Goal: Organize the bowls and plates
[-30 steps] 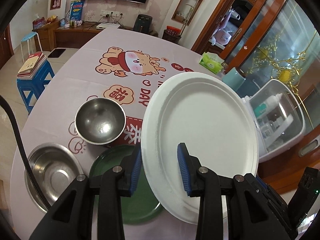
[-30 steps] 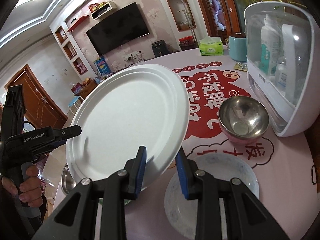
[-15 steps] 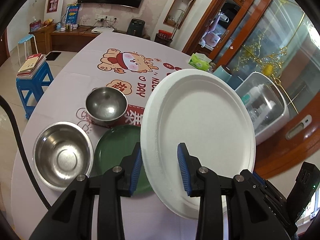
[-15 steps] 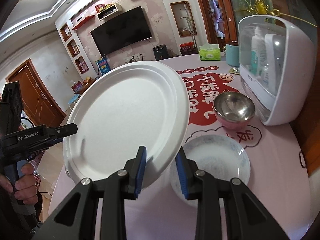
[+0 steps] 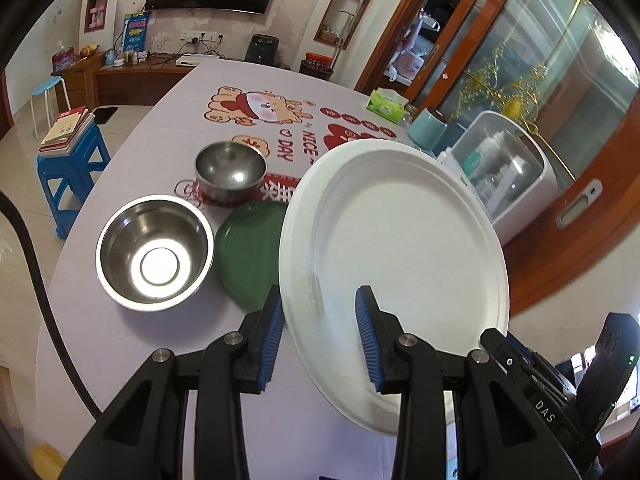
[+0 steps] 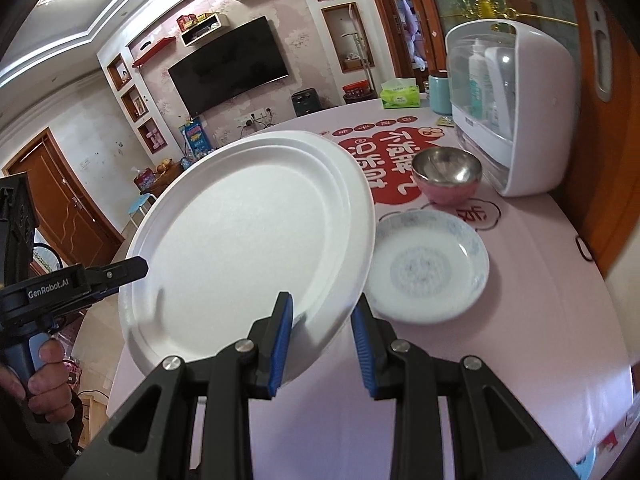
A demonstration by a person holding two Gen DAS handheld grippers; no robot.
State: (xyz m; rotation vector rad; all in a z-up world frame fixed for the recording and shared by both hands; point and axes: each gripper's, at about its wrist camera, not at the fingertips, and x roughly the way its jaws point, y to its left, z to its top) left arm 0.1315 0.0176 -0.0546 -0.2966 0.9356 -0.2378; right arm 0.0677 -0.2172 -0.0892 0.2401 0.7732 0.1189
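Left wrist view: a large steel bowl [image 5: 154, 252] sits near the left edge of the worktop [image 5: 120, 344], just beside a green plate [image 5: 248, 256]. A smaller steel bowl [image 5: 230, 172] stands behind them, and "NICE DAY" is printed on the cloth beyond. The white plate [image 5: 400, 248] is held tilted above the worktop. The left gripper [image 5: 320, 336] straddles its near rim with jaws part-spread; whether they are pinching cannot be told. The other tool, lower right, reads "DAS". Right wrist view: the left tool reads "GenRobot.AI". The right gripper [image 6: 322, 340] likewise straddles the rim, grip not determinable. A blue-patterned dish [image 6: 428, 268] lies just beside the plate, with bare cloth to its right. A pink bowl [image 6: 446, 174] stands near a white cabinet [image 6: 536, 120].
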